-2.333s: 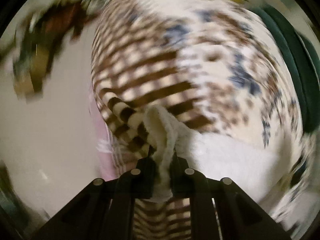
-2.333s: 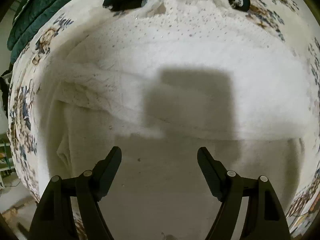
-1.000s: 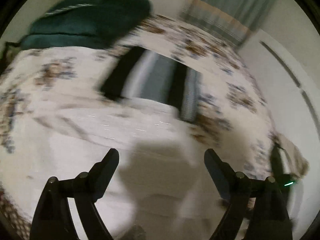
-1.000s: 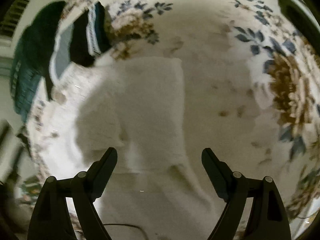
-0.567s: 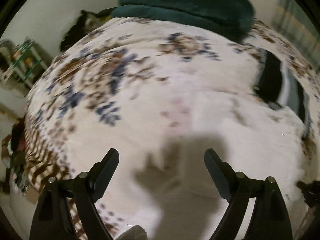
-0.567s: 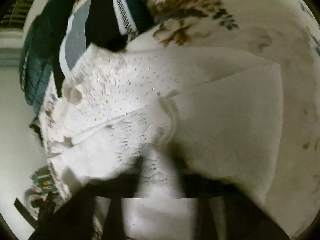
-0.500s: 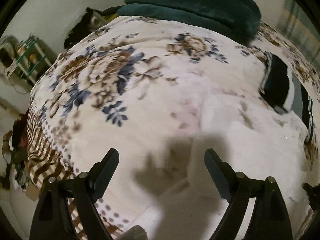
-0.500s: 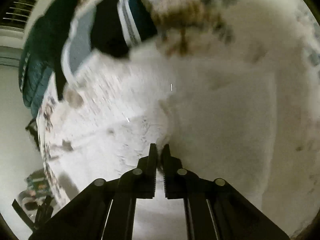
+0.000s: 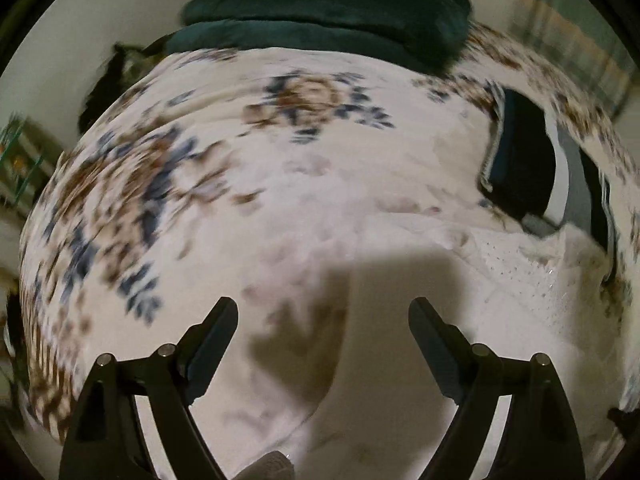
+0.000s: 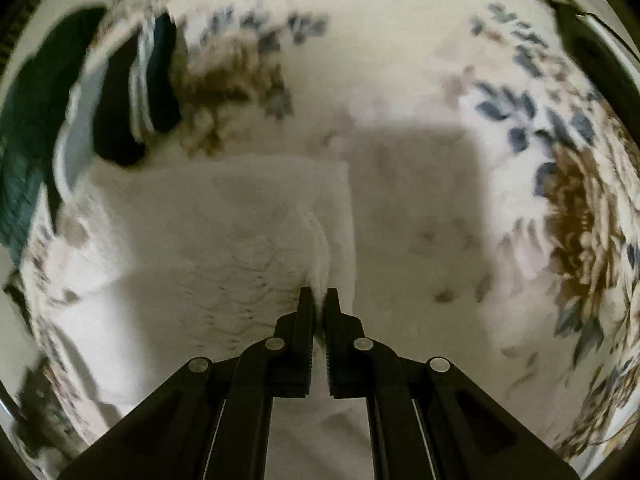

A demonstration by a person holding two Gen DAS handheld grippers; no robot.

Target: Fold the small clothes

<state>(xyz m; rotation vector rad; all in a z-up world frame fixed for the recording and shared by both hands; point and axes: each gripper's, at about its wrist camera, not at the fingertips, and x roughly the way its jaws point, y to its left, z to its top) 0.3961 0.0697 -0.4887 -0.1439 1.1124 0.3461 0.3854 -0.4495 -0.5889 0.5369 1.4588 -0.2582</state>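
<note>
A white garment [image 10: 224, 232] with a lacy, sparkly part lies partly folded on the flowered bedspread [image 10: 560, 184]. My right gripper [image 10: 318, 296] points steeply down and is shut on a fold of this white cloth at the garment's right side. In the left wrist view the same white garment [image 9: 520, 280] lies at the right and lower part of the picture. My left gripper [image 9: 322, 320] hangs open above the bedspread [image 9: 200, 184] and the garment's edge, with nothing between its fingers.
A folded black, grey and white striped piece [image 9: 524, 164] [image 10: 124, 92] lies beyond the white garment. A dark green blanket [image 9: 328, 12] is heaped at the bed's far end. A shelf [image 9: 16, 152] stands off the bed's left side.
My right gripper went from wide open above the garment to shut on a fold of it. The left gripper stayed open, swung left across the bedspread and sank closer to it.
</note>
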